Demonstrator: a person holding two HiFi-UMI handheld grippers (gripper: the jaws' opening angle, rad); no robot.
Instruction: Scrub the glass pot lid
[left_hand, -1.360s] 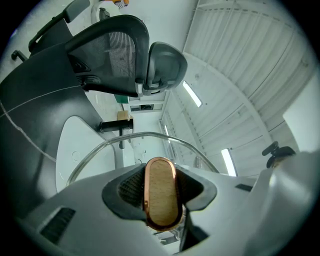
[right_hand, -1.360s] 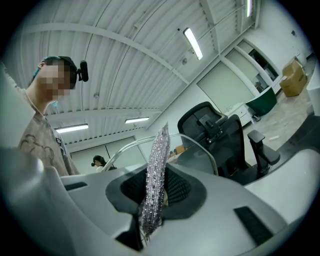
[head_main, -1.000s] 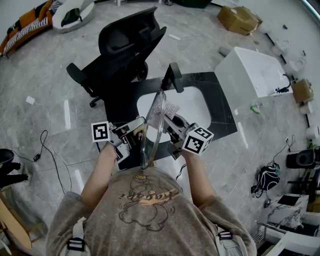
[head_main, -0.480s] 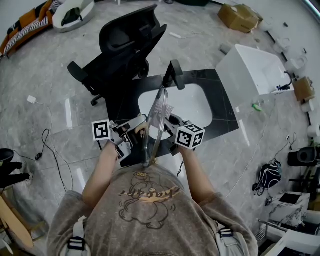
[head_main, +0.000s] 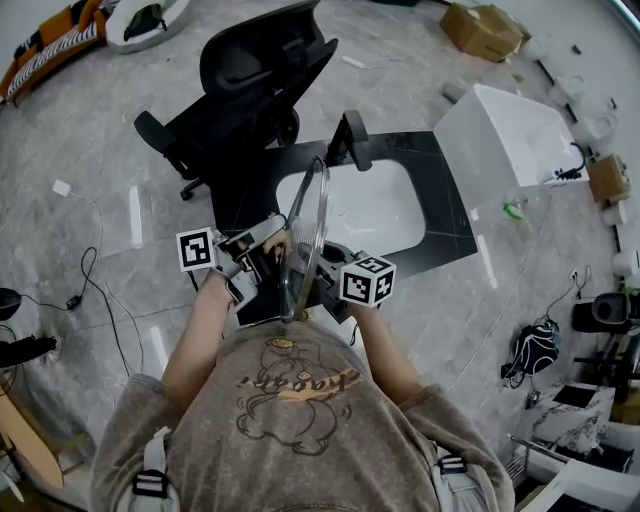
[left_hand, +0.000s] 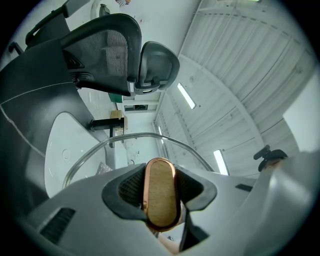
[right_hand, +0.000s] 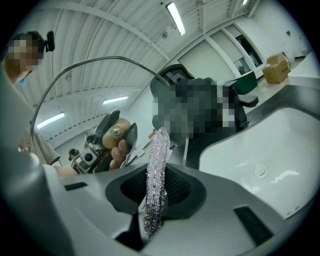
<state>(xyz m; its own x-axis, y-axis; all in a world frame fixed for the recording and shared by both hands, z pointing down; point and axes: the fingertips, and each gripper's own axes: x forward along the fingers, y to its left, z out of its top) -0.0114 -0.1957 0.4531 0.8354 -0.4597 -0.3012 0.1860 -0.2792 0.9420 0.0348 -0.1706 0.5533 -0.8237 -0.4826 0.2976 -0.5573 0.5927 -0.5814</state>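
Observation:
The glass pot lid (head_main: 309, 228) stands on edge over the near rim of the sink, its steel rim (left_hand: 145, 135) arching across the left gripper view. My left gripper (head_main: 266, 252) is shut on the lid's wooden knob (left_hand: 160, 196). On the lid's other face, my right gripper (head_main: 322, 272) is shut on a glittery silver scrubber (right_hand: 155, 175), held low against the glass. Through the glass, the right gripper view shows the knob (right_hand: 115, 132) and the lid rim (right_hand: 95, 61).
A white sink basin (head_main: 372, 212) is set in a black counter (head_main: 445, 210), with a black faucet (head_main: 352, 141) behind it. A black office chair (head_main: 255, 72) stands beyond, and a white box (head_main: 505, 135) sits at the right. Cables lie on the floor at left.
My right gripper has slid down the lid toward the person, taking the scrubber with it. The left gripper and the lid have barely moved.

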